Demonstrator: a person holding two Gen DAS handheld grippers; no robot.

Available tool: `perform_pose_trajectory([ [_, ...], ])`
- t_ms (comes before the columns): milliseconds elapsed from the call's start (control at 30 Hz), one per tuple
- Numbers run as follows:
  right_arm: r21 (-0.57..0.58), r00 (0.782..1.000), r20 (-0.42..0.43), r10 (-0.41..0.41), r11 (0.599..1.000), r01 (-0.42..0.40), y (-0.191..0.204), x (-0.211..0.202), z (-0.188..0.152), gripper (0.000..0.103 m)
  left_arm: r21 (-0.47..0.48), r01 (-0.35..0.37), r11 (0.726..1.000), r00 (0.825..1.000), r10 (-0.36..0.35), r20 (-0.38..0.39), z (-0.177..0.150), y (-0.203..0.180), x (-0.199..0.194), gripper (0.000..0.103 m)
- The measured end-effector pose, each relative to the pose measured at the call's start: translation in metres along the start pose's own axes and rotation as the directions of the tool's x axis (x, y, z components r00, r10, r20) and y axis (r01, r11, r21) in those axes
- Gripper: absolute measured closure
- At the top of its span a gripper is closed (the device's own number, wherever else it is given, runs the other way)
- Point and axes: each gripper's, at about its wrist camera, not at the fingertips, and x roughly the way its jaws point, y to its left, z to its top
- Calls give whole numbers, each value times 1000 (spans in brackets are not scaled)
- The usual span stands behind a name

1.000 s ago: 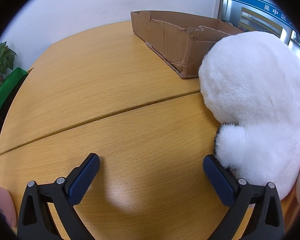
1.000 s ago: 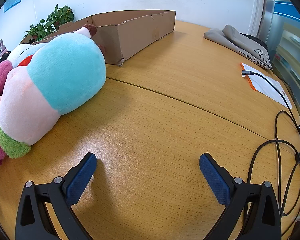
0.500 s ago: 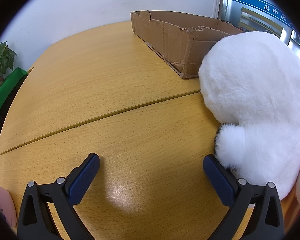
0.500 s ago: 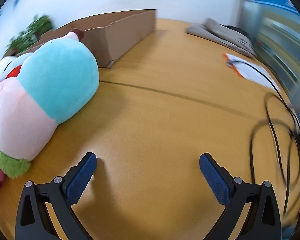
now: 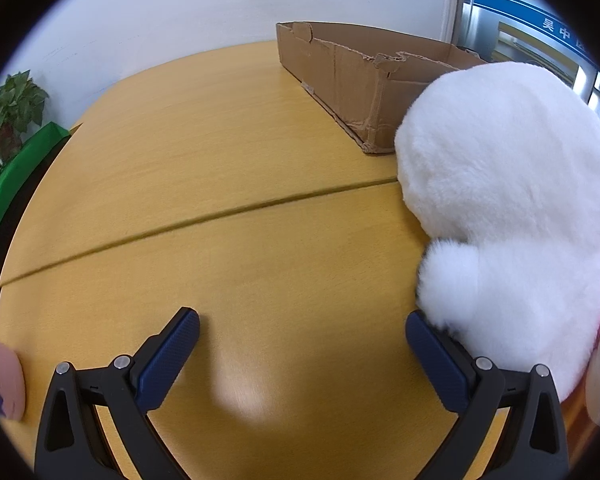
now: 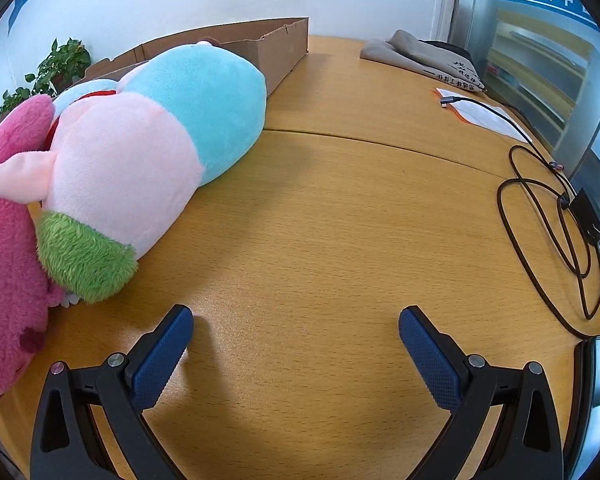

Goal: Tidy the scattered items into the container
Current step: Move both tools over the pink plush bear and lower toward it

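A shallow cardboard box [image 5: 364,68] lies on the wooden table [image 5: 220,168], and its far end shows in the right wrist view [image 6: 276,52]. A big white plush toy [image 5: 512,200] rests in front of the box, touching the right finger of my open, empty left gripper [image 5: 302,332]. In the right wrist view a pink, turquoise and green plush [image 6: 152,152] lies at left beside a dark pink plush [image 6: 8,248]. My right gripper [image 6: 296,330] stands open over bare table, to the right of the green end.
A black cable [image 6: 556,240] loops on the table at right near a small black block [image 6: 590,216]. Papers [image 6: 484,112] and a folded grey cloth [image 6: 420,60] lie at the far right. Potted plants [image 6: 56,68] and a green object [image 5: 12,172] stand beyond the table's left edge.
The right gripper has swung left toward the plush toys, which now loom larger, with the dark pink one in view. The left gripper has barely moved.
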Motion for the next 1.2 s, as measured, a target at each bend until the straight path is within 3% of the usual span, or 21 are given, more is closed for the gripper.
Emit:
perform_pose_trajectory([
  [133, 14, 1000, -1, -12, 1000, 12, 3, -3, -4, 0, -108, -75, 991, 986, 90, 140, -26, -10, -62, 0],
  [267, 38, 1000, -2, -29, 999, 29, 4, -6, -8, 0, -255, -31, 966, 957, 102, 271, -42, -13, -130, 0],
  [333, 41, 1000, -1, -30, 999, 30, 6, -8, -10, 0, -282, -10, 959, 944, 102, 315, -45, -29, -160, 0],
  [400, 44, 1000, 0, -30, 999, 30, 9, -10, -12, 0, -264, 7, 964, 942, 83, 325, -32, -38, -161, 0],
  [533, 51, 997, 73, -4, 999, 0, 18, -36, -15, 0, -147, 146, 978, 935, -88, 343, -25, -112, -180, 0],
  [633, 97, 977, 213, 30, 994, -52, 21, -82, -7, 0, -55, 251, 966, 910, -217, 354, -15, -160, -177, 0],
  [700, 112, 947, 312, 71, 988, -111, 25, -113, -1, 0, -7, 309, 951, 892, -287, 348, -11, -184, -174, 0],
  [800, 112, 874, 449, 187, 958, -263, 35, -153, 7, 0, 42, 402, 915, 861, -393, 322, -7, -209, -158, 0],
  [833, 95, 853, 465, 237, 945, -314, 43, -159, 9, 0, 36, 422, 906, 862, -413, 293, -6, -214, -147, 0],
  [900, 62, 849, 444, 286, 936, -348, 63, -156, 12, 0, -5, 425, 905, 886, -415, 207, -8, -220, -121, 0],
  [967, 40, 876, 372, 307, 938, -345, 90, -134, 9, 0, -46, 371, 928, 923, -363, 129, -11, -221, -93, 1],
  [1033, 25, 921, 229, 315, 944, -329, 120, -95, 0, 0, -75, 374, 924, 922, -362, 137, -17, -216, -87, 0],
  [1067, 35, 931, 201, 304, 948, -317, 131, -80, -7, 0, -85, 375, 923, 922, -362, 140, -19, -214, -89, 0],
  [1133, 88, 908, 249, 338, 925, -369, 131, -74, -13, 0, -86, 341, 936, 935, -328, 135, -22, -214, -88, 0],
  [1200, 127, 885, 272, 377, 898, -422, 126, -71, -12, 0, -115, 353, 929, 932, -338, 130, -24, -209, -88, 0],
])
